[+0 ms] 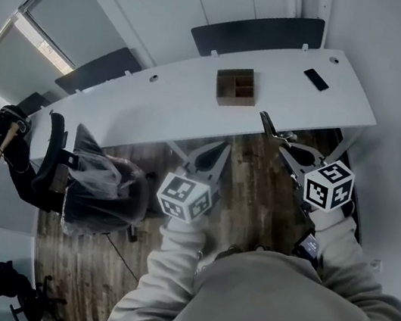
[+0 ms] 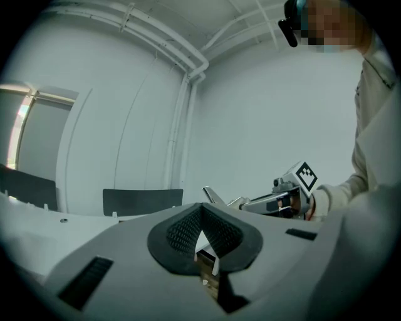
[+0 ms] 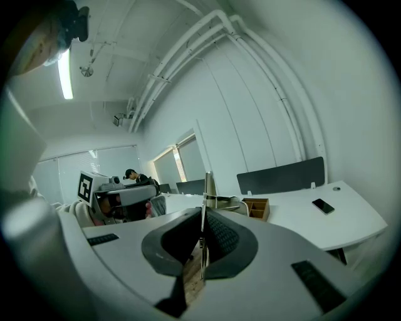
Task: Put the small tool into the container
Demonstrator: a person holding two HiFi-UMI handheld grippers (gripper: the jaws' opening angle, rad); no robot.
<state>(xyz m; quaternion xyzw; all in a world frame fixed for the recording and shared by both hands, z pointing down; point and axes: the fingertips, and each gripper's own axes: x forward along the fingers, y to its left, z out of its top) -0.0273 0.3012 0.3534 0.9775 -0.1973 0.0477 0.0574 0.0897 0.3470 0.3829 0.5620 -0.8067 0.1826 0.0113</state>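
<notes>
Small tool: I cannot make it out in any view, neither on the white table (image 1: pixel 157 102) nor between either pair of jaws, so its long axis cannot be read.
Container: wooden compartment box (image 1: pixel 236 87), open at the top, standing about mid-depth on the table.
Right gripper (image 1: pixel 267 120): clenched with the pads pressed flat together and nothing in them. Its tip is at the table's near edge, just to the near right of the box.
Left gripper (image 1: pixel 215 155): tips meeting and holding nothing, out over the wood floor on the near side of the box and farther from it than the right gripper.
Nearer hand: the right, in my judgement. Its own view has the box ahead and slightly to the right of its jaw line.
Key relation: both grippers point across the near edge toward the box. The tool must be found before either can carry it there.
Other things: 1 black phone (image 1: pixel 316 79) well to the far right of the box, and 2 dark partition panels (image 1: pixel 257 34) beyond it. A plastic-covered office chair (image 1: pixel 96 184) is well to its near left, and a person (image 1: pixel 0 140) is farther left.
Obstruction: nothing stands between the right gripper and the box.
</notes>
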